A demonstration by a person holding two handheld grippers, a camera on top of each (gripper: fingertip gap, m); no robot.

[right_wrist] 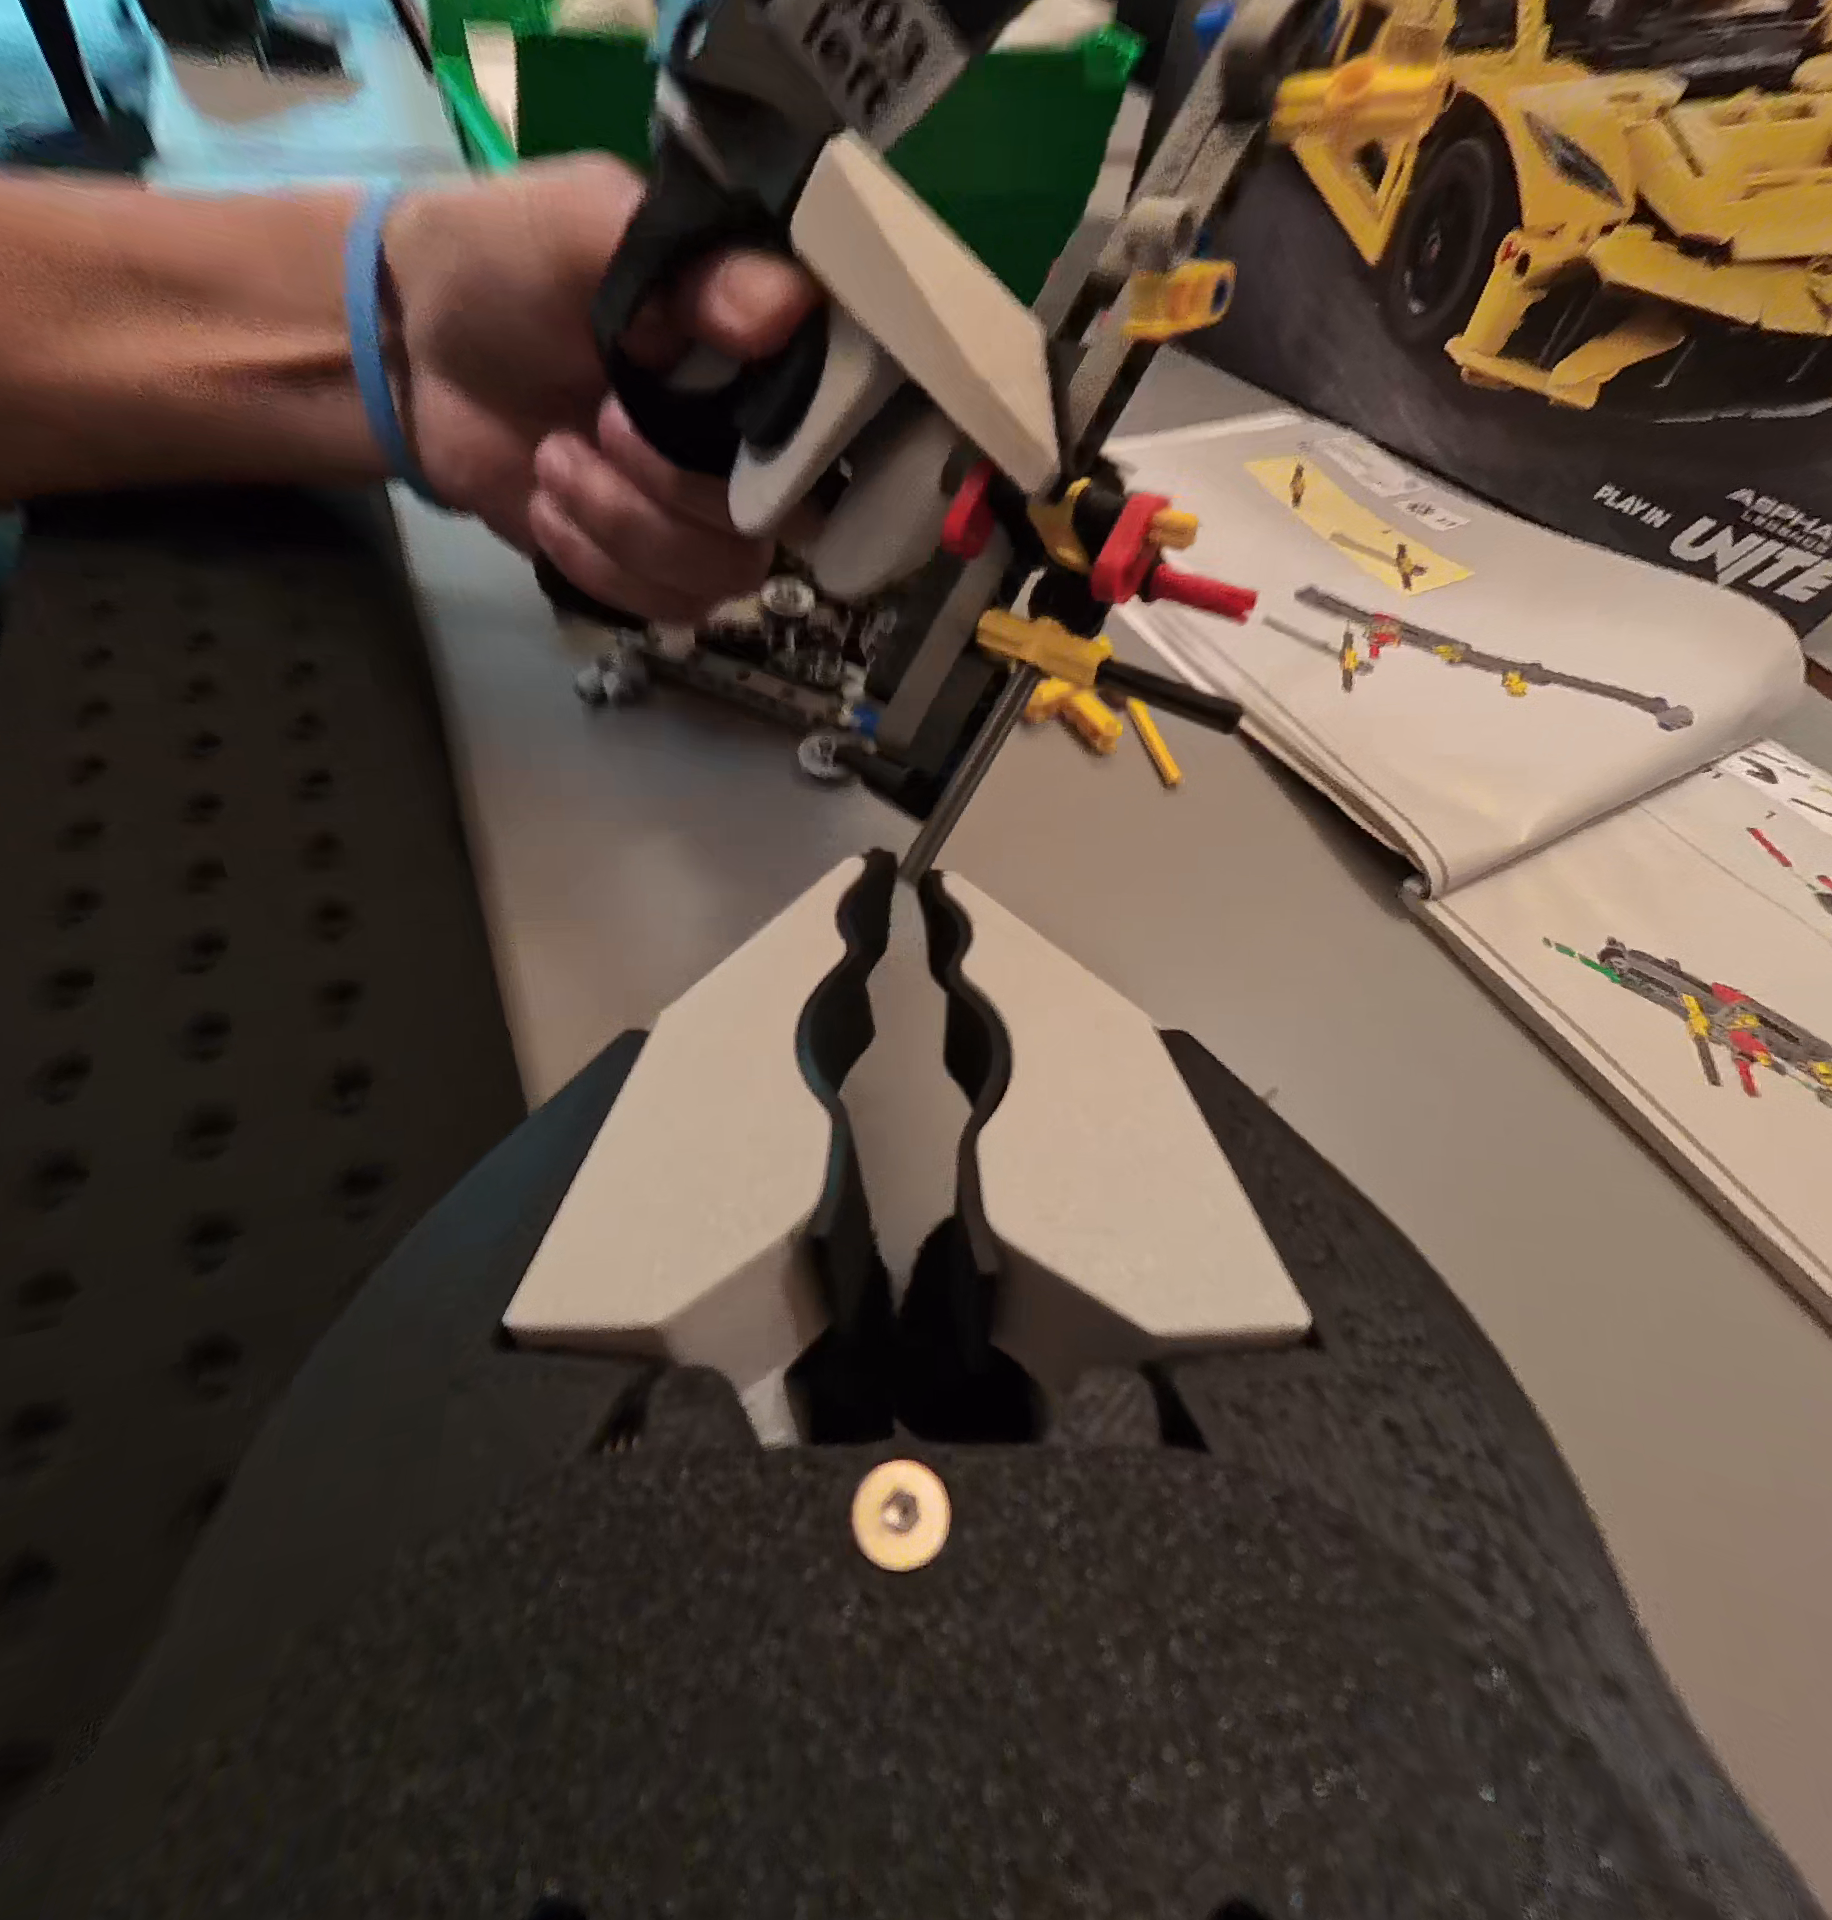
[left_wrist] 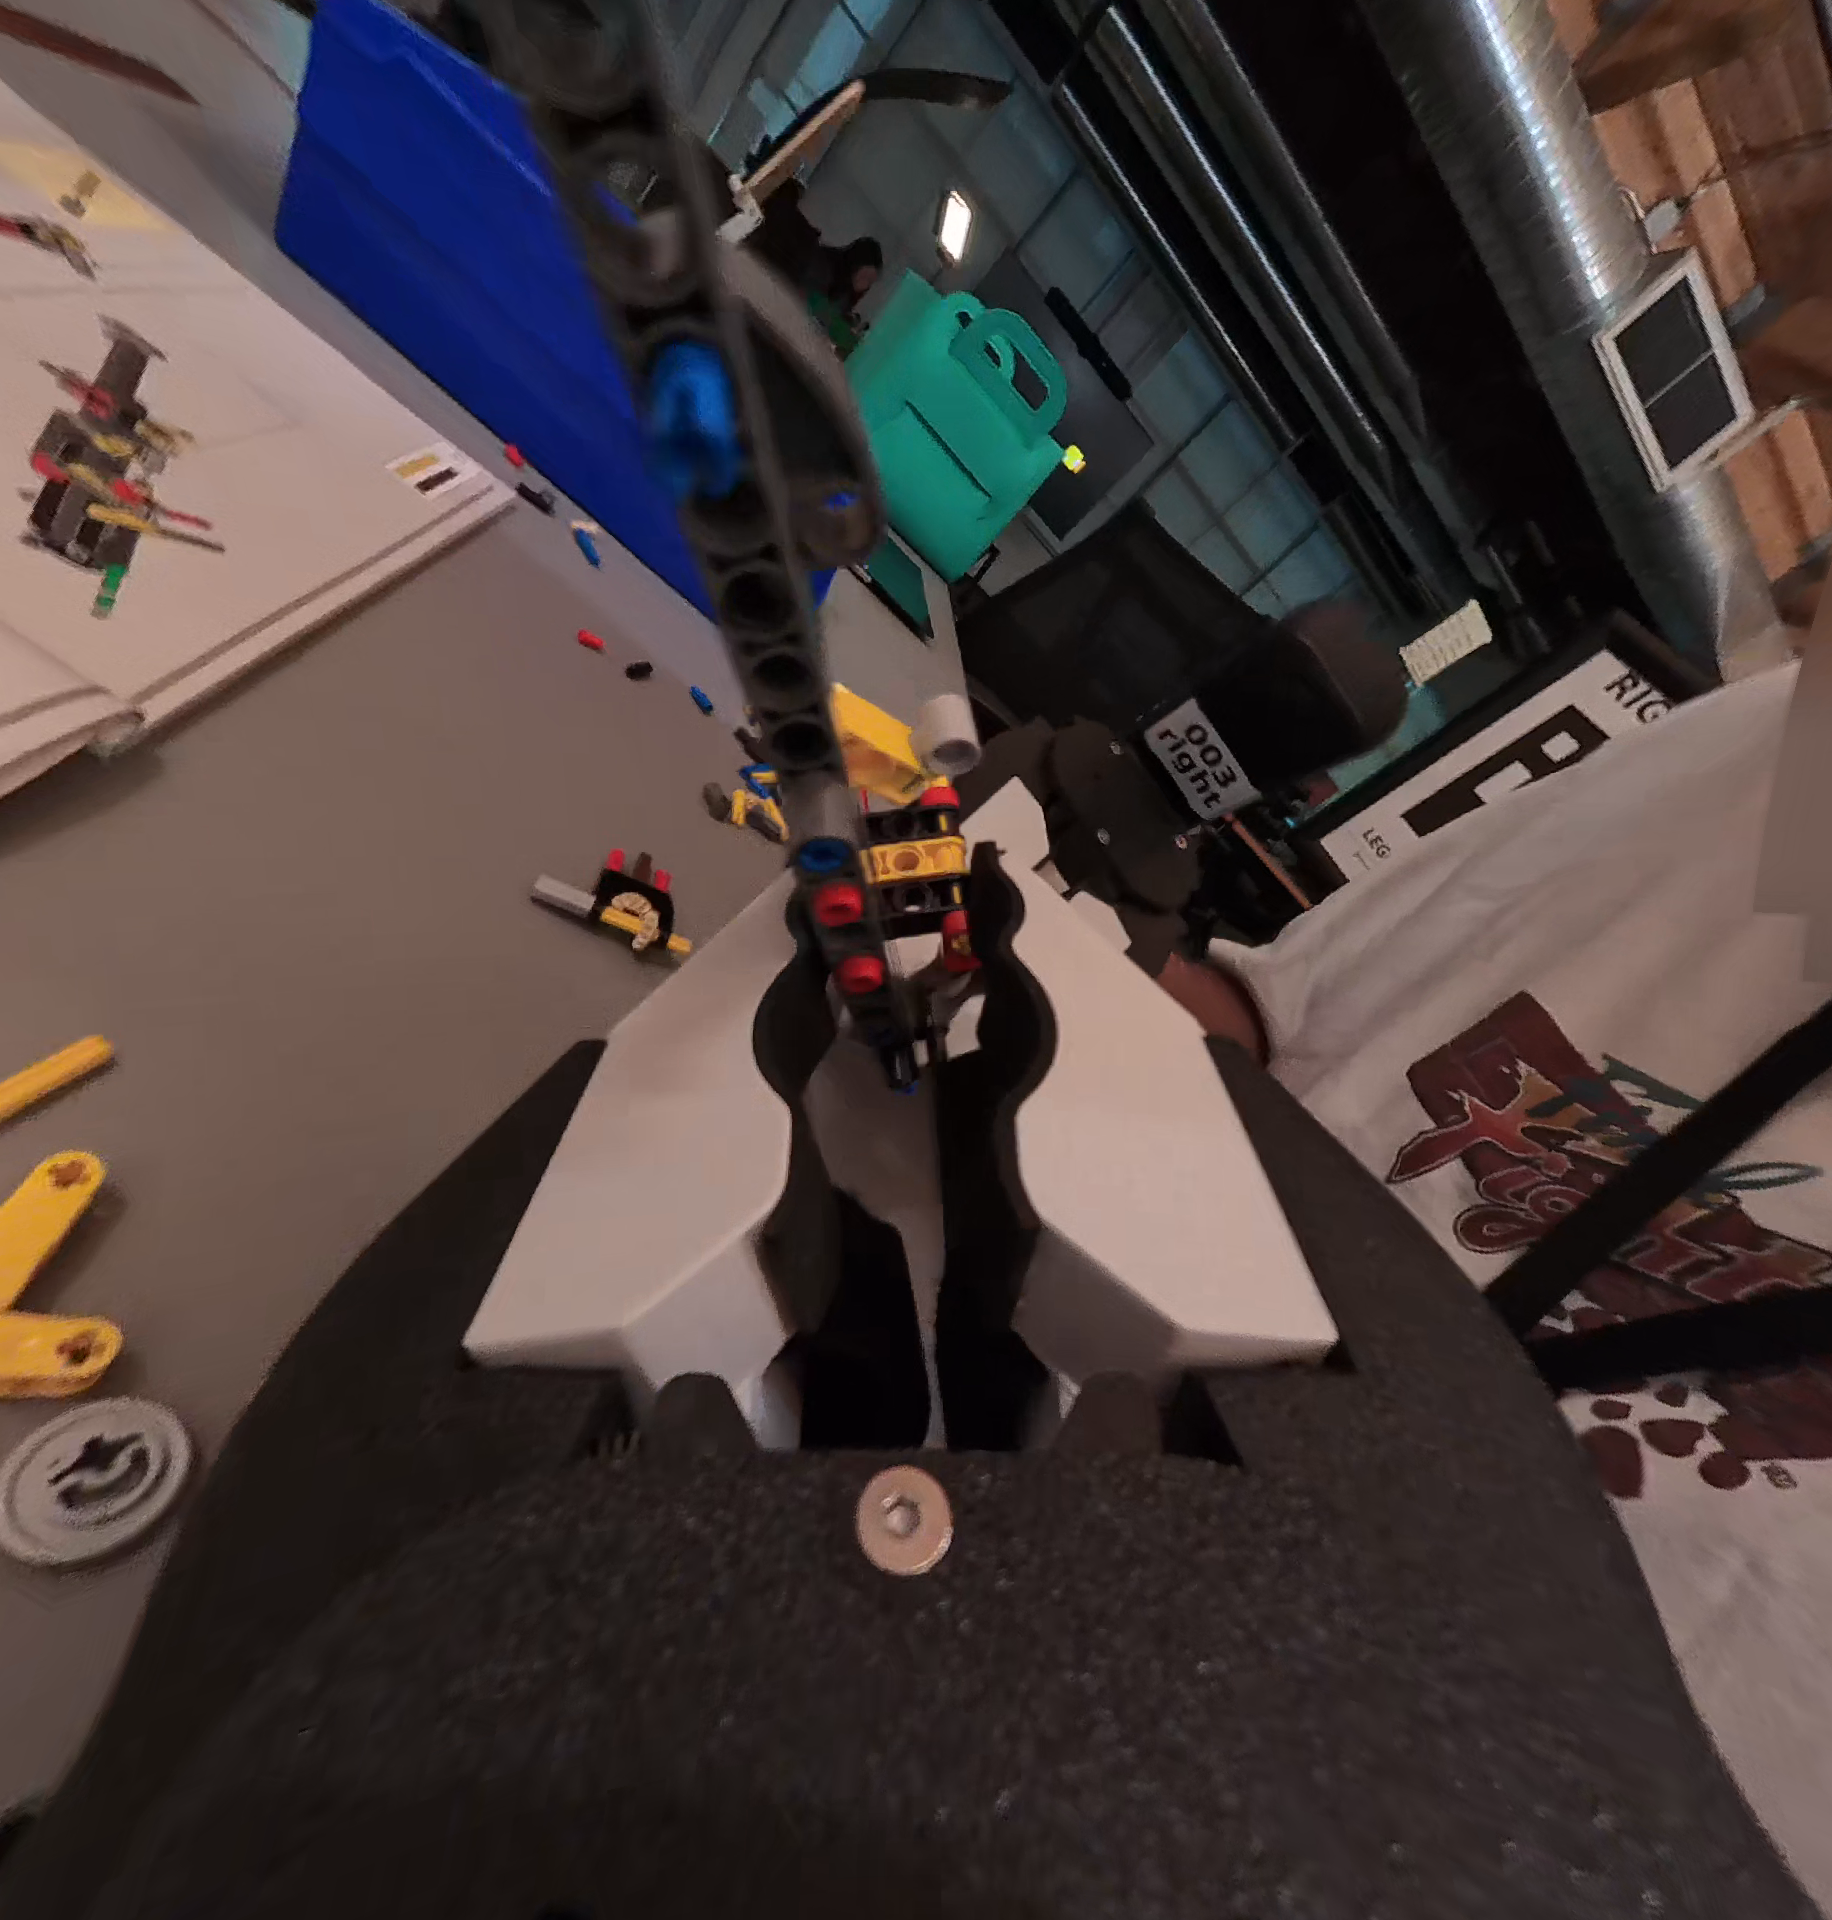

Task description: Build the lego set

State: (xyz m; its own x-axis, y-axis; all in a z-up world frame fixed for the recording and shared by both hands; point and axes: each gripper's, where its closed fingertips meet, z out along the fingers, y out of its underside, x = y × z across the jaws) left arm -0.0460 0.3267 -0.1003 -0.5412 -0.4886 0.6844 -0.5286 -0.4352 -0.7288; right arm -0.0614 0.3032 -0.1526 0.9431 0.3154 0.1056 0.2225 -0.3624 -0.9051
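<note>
A half-built lego assembly (left_wrist: 896,894) — a long black beam with round holes carrying red, blue and yellow pins and connectors — is held off the grey table (left_wrist: 392,790), clamped between the fingers of the left gripper (left_wrist: 891,997), whose jaws are closed narrowly around its lower end. The beam rises away from the fingertips, and its upper part is blurred. In the right wrist view, the same assembly (right_wrist: 1073,582) sits just beyond the tips of the right gripper (right_wrist: 907,883), whose jaws are nearly together, pinching the end of a thin dark axle (right_wrist: 969,774) that sticks out of the yellow connector. A person's hand (right_wrist: 569,416), with a blue band at the wrist, grips the left tool's handle. Left of the left gripper lie loose yellow beams (left_wrist: 24,1257), a grey disc (left_wrist: 89,1481) and a small sub-assembly (left_wrist: 626,904). An open instruction booklet (right_wrist: 1494,665) lies beyond and right of the right gripper, with the set's box (right_wrist: 1577,239) behind it.
</note>
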